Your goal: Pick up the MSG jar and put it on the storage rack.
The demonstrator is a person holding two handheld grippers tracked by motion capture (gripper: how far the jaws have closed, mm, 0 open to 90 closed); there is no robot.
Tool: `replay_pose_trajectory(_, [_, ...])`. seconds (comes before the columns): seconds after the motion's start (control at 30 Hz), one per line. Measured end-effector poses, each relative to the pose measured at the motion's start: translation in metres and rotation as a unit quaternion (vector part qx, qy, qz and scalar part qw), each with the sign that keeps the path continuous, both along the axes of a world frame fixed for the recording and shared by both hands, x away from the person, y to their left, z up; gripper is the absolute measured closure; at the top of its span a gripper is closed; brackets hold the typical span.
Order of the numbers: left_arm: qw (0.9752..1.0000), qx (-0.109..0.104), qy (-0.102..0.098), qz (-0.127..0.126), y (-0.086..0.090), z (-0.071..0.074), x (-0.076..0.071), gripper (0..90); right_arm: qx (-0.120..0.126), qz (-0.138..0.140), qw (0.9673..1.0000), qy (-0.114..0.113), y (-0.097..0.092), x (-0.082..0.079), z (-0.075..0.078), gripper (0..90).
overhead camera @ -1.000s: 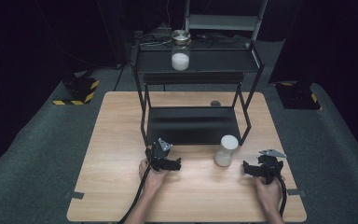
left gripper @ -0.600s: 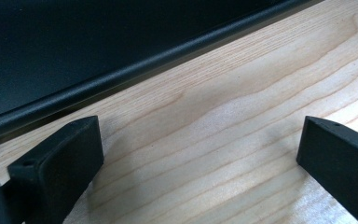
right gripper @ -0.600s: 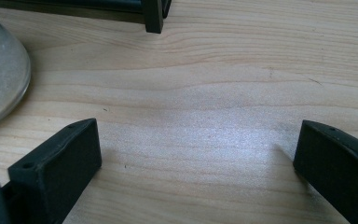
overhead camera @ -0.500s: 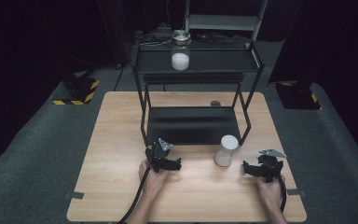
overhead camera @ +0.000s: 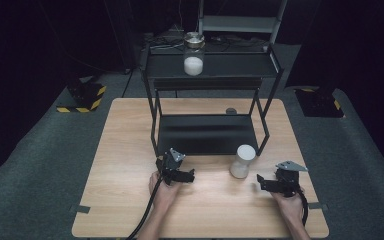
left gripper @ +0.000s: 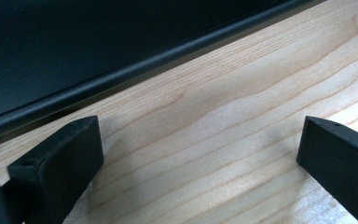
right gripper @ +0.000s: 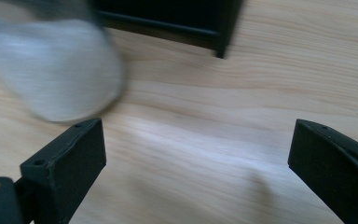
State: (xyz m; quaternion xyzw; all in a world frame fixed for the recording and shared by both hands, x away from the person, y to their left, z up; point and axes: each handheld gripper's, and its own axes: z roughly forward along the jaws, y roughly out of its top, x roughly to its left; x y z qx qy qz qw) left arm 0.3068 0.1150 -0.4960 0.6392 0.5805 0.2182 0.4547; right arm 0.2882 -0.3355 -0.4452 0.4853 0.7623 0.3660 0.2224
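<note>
From the high view, I've got both hands low at the near edge of the wooden table (overhead camera: 130, 150), forearms coming straight in from the bottom. My left hand (overhead camera: 164, 189) holds the left gripper (overhead camera: 191, 175) just in front of the black two-tier rack (overhead camera: 207, 135), its jaws pointing to the right, along the table, with the grey plate tilted up on top. My right hand (overhead camera: 290, 205) has the right gripper (overhead camera: 260, 182) pointing left, toward the white jar (overhead camera: 241, 161) that stands upright on the table by the rack's front right leg. The jar is near the right gripper's tips but not touching. A second jar (overhead camera: 193, 54), half full of white stuff with a metal lid, sits on the rack's top shelf. No label or writing that I can read on either one.

Left gripper view: jaws wide apart, nothing between them, just bare wood grain and the dark edge of the rack's bottom shelf (left gripper: 98, 56) running across the top.

Right gripper view: the jaws have just been closing a touch, but they're wide apart with only table between them. The white jar (right gripper: 51, 70) is blurred at upper left, beyond the left jaw and outside the gap. The rack leg (right gripper: 226, 28) comes down at the top middle.
</note>
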Motion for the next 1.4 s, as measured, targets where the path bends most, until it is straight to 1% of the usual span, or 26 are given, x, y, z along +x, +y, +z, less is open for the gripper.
replay_pose_trajectory(0.1, [1.0, 0.001, 0.0, -0.001, 0.0, 0.0, 0.0, 0.2, 0.002, 0.03, 0.9995, -0.002, 0.005, 0.001, 0.002, 3.2])
replay_pose_trajectory(0.17, [1.0, 0.0, 0.0, 0.0, 0.0, 0.0, 0.0, 0.2, 0.005, 0.046, 0.9989, -0.005, 0.008, 0.002, 0.003, 3.1])
replay_pose_trajectory(0.23, [1.0, 0.001, 0.0, 0.0, 0.0, 0.0, 0.0, 0.2, 0.016, 0.059, 0.9981, -0.006, 0.01, 0.004, 0.005, 2.8])
replay_pose_trajectory(0.33, [1.0, 0.0, 0.0, 0.0, 0.0, 0.0, 0.0, 0.2, 0.027, 0.071, 0.9971, -0.008, 0.014, 0.007, 0.007, 2.7])
replay_pose_trajectory(0.4, [1.0, 0.0, 0.0, 0.0, 0.0, 0.0, 0.0, 0.2, 0.028, 0.078, 0.9965, -0.009, 0.018, 0.01, 0.008, 2.7])
replay_pose_trajectory(0.47, [1.0, 0.0, 0.0, 0.0, 0.0, 0.0, 0.0, 0.2, 0.025, 0.081, 0.9963, -0.012, 0.024, 0.011, 0.01, 2.6])
replay_pose_trajectory(0.63, [1.0, 0.0, 0.0, 0.0, 0.0, 0.0, 0.0, 0.2, 0.035, 0.085, 0.9956, -0.018, 0.03, 0.017, 0.012, 2.8])
replay_pose_trajectory(0.77, [1.0, 0.0, 0.0, 0.0, 0.0, 0.0, 0.0, 0.2, 0.039, 0.086, 0.9954, -0.014, 0.034, 0.024, 0.015, 2.9])
replay_pose_trajectory(0.87, [1.0, 0.0, 0.0, 0.0, 0.0, 0.0, 0.0, 0.2, 0.044, 0.085, 0.9953, -0.016, 0.038, 0.028, 0.017, 4.7])
replay_pose_trajectory(1.0, [1.0, 0.0, 0.0, 0.0, 0.0, 0.0, 0.0, 0.2, 0.05, 0.084, 0.9949, -0.026, 0.041, 0.031, 0.017, 9.9])
replay_pose_trajectory(1.03, [1.0, 0.0, 0.0, 0.0, 0.0, 0.0, 0.0, 0.2, 0.05, 0.083, 0.9948, -0.029, 0.042, 0.03, 0.017, 12.5])
replay_pose_trajectory(1.1, [1.0, 0.0, 0.0, 0.0, 0.0, 0.0, 0.0, 0.2, 0.047, 0.076, 0.995, -0.044, 0.045, 0.026, 0.016, 16.0])
replay_pose_trajectory(1.13, [1.0, 0.0, 0.0, 0.0, 0.0, 0.0, 0.0, 0.2, 0.044, 0.076, 0.9949, -0.048, 0.046, 0.025, 0.016, 17.2])
replay_pose_trajectory(1.3, [1.0, 0.0, 0.0, 0.0, 0.0, 0.0, 0.0, 0.2, 0.035, 0.076, 0.9948, -0.058, 0.05, 0.023, 0.016, 24.3])
replay_pose_trajectory(1.4, [1.0, 0.0, 0.0, 0.0, 0.0, 0.0, 0.0, 0.2, 0.035, 0.079, 0.9944, -0.06, 0.05, 0.023, 0.016, 28.3])
